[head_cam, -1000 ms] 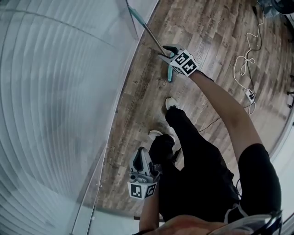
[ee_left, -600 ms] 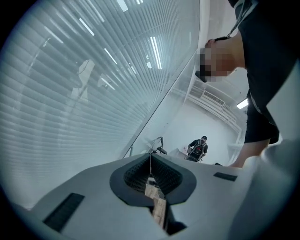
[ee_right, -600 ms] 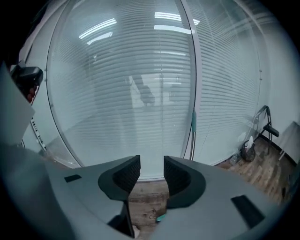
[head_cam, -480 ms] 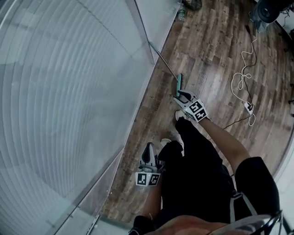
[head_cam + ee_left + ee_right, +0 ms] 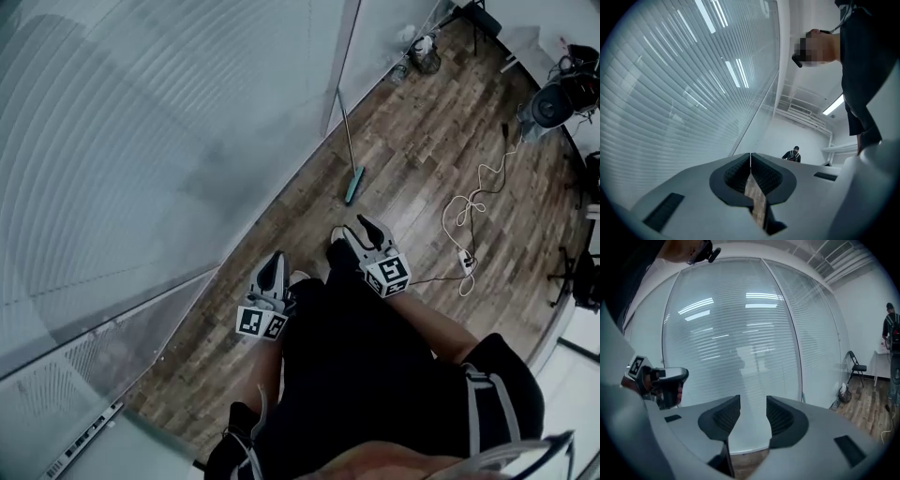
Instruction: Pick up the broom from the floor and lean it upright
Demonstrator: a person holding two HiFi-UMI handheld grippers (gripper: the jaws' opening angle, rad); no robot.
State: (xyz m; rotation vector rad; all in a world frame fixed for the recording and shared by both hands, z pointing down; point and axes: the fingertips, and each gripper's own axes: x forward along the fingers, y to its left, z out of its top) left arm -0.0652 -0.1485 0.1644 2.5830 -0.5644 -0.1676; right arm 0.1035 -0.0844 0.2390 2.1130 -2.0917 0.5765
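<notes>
The broom [image 5: 346, 147] stands upright, its thin grey handle leaning against the glass wall and its teal head [image 5: 353, 185] resting on the wood floor. My right gripper [image 5: 359, 226] is open and holds nothing; it has drawn back near my body, well clear of the broom. In the right gripper view its jaws [image 5: 753, 414] stand apart with only the glass wall between them. My left gripper [image 5: 274, 269] hangs shut and empty by my left hip; in the left gripper view its jaws [image 5: 750, 169] meet at the tips.
A frosted glass wall with blinds [image 5: 169, 141] runs along the left. A white cable with a power strip [image 5: 464, 253] lies on the floor at the right. A folding chair [image 5: 855, 367] and small items [image 5: 424, 52] stand at the far end. Another person [image 5: 792, 154] stands far off.
My right gripper has let go of the broom and pulled back toward my body. The broom now stands against the glass by itself. My head view has lifted, showing more floor.
</notes>
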